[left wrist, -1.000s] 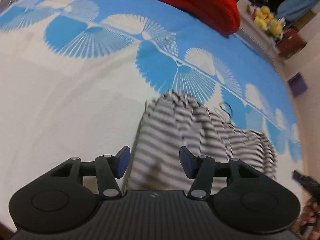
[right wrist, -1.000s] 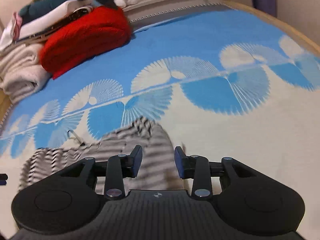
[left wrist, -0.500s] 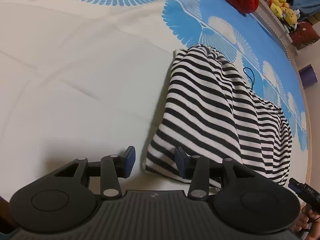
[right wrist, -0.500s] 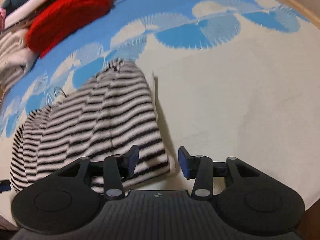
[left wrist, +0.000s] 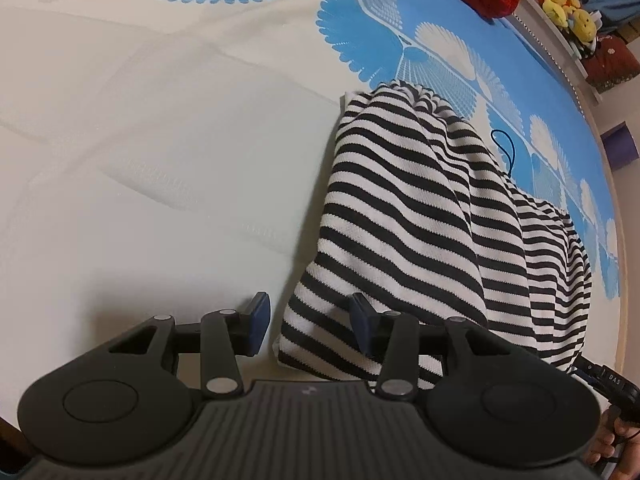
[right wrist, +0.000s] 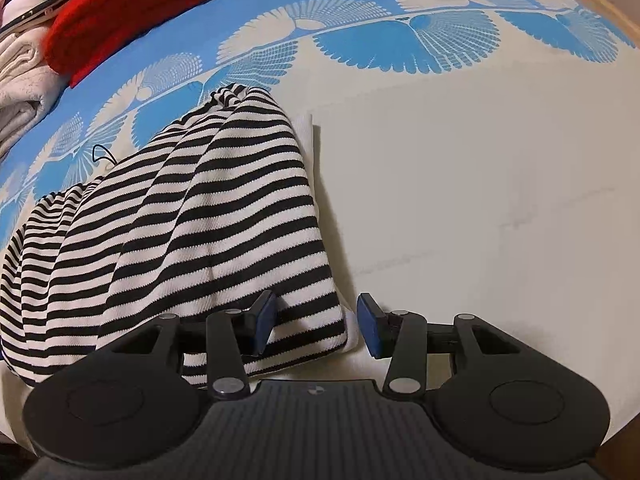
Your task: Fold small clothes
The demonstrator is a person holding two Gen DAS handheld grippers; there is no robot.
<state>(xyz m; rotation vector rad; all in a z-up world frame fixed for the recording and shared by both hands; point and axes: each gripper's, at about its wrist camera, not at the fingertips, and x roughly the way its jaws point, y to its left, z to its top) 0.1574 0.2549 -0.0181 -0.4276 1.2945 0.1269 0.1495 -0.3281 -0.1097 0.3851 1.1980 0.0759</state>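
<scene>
Straddling the near corners of the striped garment on the bed: left gripper and right gripper half open, fingers gripping nothing. Risk: bunched cloth means a pinch catches one layer only, or bedsheet too, skewing the fold

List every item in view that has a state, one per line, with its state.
striped garment: lying rumpled on the bedspread, not yet folded flat
left gripper: open, jaws straddling the garment's near corner
right gripper: open, jaws straddling the garment's other near corner
red knit: folded, at the far end of the bedspread
white towels: folded and stacked
</scene>
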